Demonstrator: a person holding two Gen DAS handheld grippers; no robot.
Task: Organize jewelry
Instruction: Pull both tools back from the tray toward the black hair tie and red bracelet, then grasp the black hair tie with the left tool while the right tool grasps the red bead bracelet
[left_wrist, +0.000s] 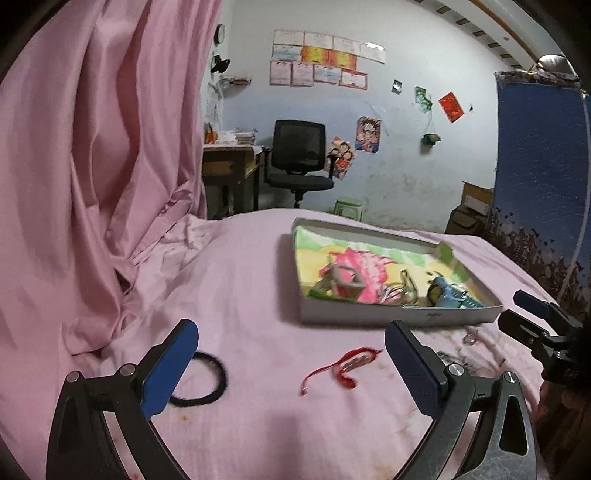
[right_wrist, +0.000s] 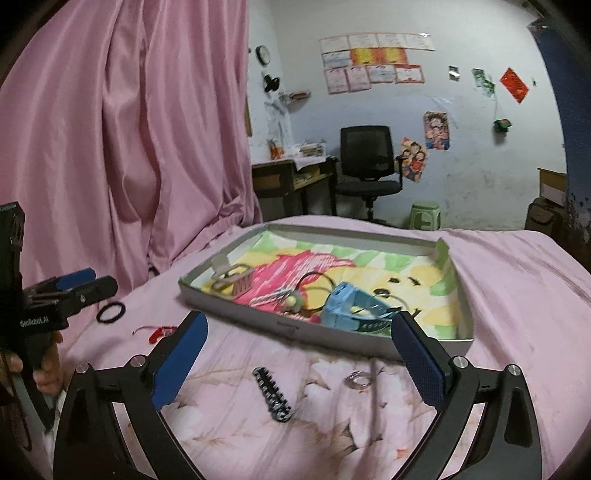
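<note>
**Jewelry half gathered**

Inside the shallow grey cardboard tray (right_wrist: 236, 317) already lie a blue watch (right_wrist: 351, 306) and bracelets. Outside on the pink bedsheet (right_wrist: 517, 295) wait a black hair tie (left_wrist: 207, 380), red cord bracelet (left_wrist: 343, 363), black comb clip (right_wrist: 273, 395) and silver ring (right_wrist: 357, 379). Left gripper (left_wrist: 291, 373) and right gripper (right_wrist: 299, 362) both gape empty.

A pink sheet (right_wrist: 517, 280) with faint floral print covers the bed. A grey box (right_wrist: 332, 334) has a lining of green, yellow and bright pink. Inside lies a light blue watch (right_wrist: 351, 306). Nearby: a black hair tie (left_wrist: 207, 380), a red string bracelet (left_wrist: 343, 365), blue fingers (right_wrist: 181, 354).
</note>
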